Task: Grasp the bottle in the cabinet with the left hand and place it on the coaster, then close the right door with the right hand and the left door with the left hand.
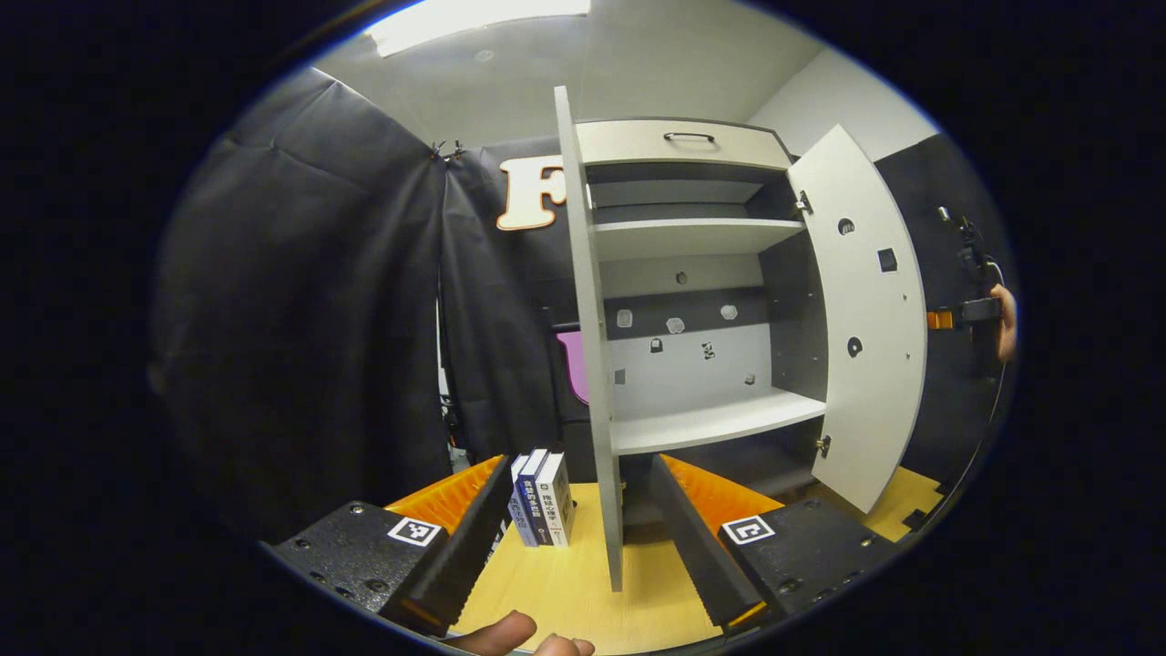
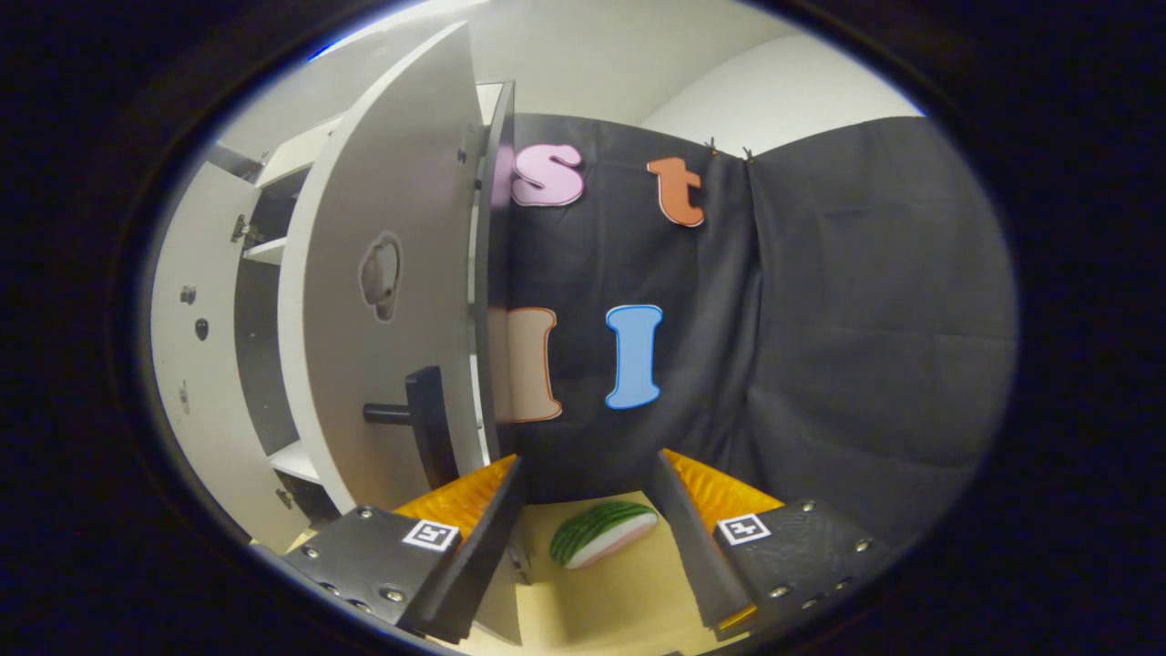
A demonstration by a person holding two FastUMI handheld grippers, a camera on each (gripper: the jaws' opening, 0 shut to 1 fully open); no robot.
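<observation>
The cabinet (image 1: 692, 424) stands with both doors swung wide. Its left door (image 1: 590, 364) faces me edge-on, seen in the gap between my left gripper's (image 1: 583, 469) fingers. That gripper is open and neither finger touches the door. The right door (image 1: 865, 319) hangs open at the right. In the right gripper view, the right door's outer face (image 2: 383, 301) rises just left of my right gripper (image 2: 588, 460), which is open and holds nothing. The door's dark handle (image 2: 417, 415) sticks out above the left finger. The left door's inner face (image 2: 196, 364) shows at the far left.
Three books (image 1: 542, 499) stand upright on the yellow tabletop (image 1: 565, 583) left of the left door. A watermelon slice (image 2: 601, 533) lies on the table between the right gripper's fingers. A hand (image 1: 1005, 321) shows beyond the right door. Black cloth walls close in behind.
</observation>
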